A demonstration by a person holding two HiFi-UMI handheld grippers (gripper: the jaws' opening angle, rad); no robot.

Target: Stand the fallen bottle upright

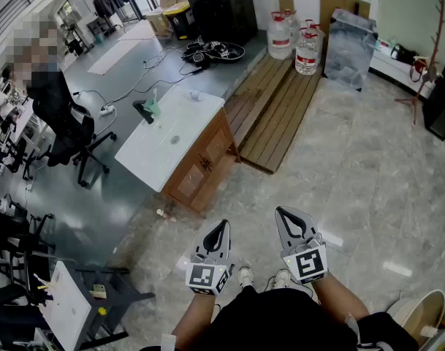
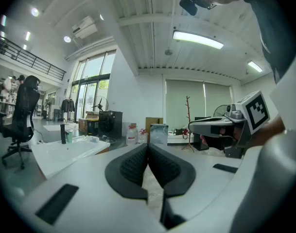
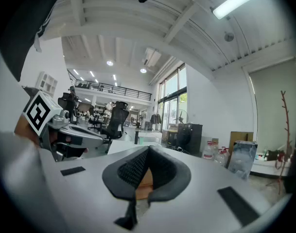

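From my station, the fallen bottle [image 1: 195, 94] shows as a small pale thing lying on its side near the far end of the white worktop [image 1: 150, 156]. It is too small for me to make out more. In the left gripper view it lies low on the same surface [image 2: 93, 139]. Closer to the middle of that worktop, a dark bottle [image 1: 145, 112] stands upright with a green bottle [image 1: 154, 107] just beside it, both well apart from the fallen one. The worktop sits on a wooden cabinet [image 1: 204, 168].

Both claws hang well short of the worktop, over the stone floor [image 1: 354, 174], side by side and pointing roughly level. The left claw [image 1: 223, 225] has its pads pressed together at the tip with nothing between them. The right claw [image 1: 279, 212] is likewise closed and empty.

Beyond the cabinet a timber platform [image 1: 277, 104] runs back to a cluster of water jugs [image 1: 305, 50]. To the left, a person [image 1: 50, 97] sits on an office chair [image 1: 90, 148].
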